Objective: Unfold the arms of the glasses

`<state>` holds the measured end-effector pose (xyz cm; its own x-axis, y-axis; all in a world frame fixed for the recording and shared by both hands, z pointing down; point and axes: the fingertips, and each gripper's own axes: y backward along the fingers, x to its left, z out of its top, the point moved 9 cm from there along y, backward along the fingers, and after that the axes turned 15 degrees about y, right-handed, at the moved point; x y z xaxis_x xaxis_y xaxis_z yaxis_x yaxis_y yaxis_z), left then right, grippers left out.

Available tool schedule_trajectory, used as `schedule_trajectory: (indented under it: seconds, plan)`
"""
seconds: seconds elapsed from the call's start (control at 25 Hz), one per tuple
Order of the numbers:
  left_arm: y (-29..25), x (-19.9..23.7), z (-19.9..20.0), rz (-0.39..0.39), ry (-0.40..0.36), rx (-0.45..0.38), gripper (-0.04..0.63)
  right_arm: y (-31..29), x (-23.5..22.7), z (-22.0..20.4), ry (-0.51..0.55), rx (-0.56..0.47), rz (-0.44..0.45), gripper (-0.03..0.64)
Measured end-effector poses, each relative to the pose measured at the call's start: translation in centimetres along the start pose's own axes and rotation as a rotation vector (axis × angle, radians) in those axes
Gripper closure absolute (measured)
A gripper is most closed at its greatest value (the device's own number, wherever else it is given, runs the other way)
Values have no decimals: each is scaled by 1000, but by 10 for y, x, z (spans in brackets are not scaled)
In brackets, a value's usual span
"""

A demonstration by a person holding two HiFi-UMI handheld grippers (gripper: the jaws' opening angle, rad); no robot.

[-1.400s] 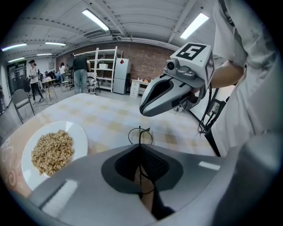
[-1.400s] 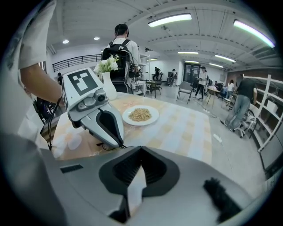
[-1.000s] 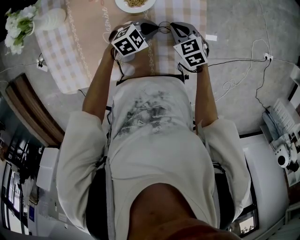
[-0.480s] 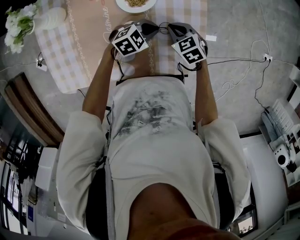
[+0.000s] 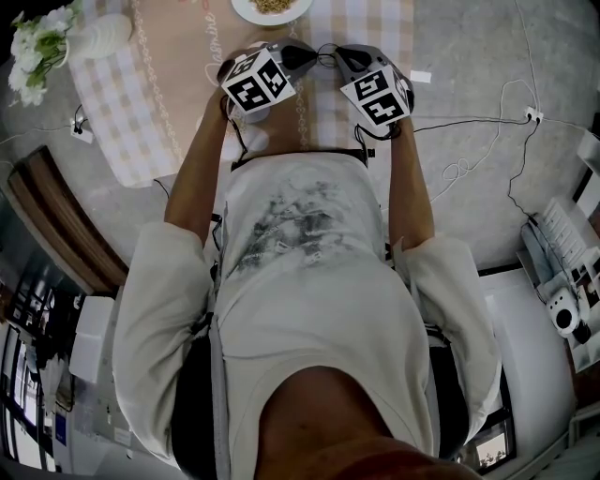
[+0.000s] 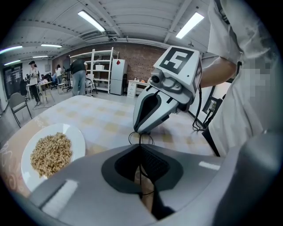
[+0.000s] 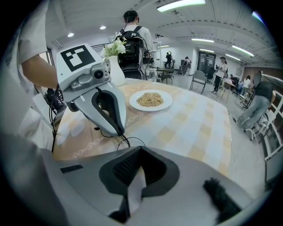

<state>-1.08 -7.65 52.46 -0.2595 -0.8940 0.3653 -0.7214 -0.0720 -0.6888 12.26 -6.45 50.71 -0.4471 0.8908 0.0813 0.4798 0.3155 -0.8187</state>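
Observation:
Thin black wire-rimmed glasses [image 5: 327,50] hang between my two grippers, just above the checked tablecloth [image 5: 330,111]. The left gripper [image 5: 312,55] is shut on the frame; in the left gripper view a thin wire runs down between its closed jaws [image 6: 140,145], and a lens loop [image 6: 141,138] pokes out past the tips. The right gripper [image 5: 340,55] faces it, tips nearly touching, and is also shut on the glasses [image 7: 130,142] where they leave its jaws [image 7: 140,148]. How far the arms are folded is hidden by the jaws.
A white plate of cereal [image 5: 270,7] lies just beyond the grippers, also in the left gripper view [image 6: 51,152]. A vase of white flowers [image 5: 39,39] stands at the table's far left. Cables [image 5: 483,141] trail over the floor on the right. People and chairs are in the background.
The right gripper's marker cube has tilted and shifted slightly up and left. The left gripper has stayed still, and the glasses remain between them.

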Motion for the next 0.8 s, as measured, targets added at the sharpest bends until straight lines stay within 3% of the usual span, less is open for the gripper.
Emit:
schedule_trajectory:
  seconds: [0.8]
  plan:
    - [10, -17, -1, -3, -13, -54, 588, -1, 3, 2, -4, 35, -18, 601]
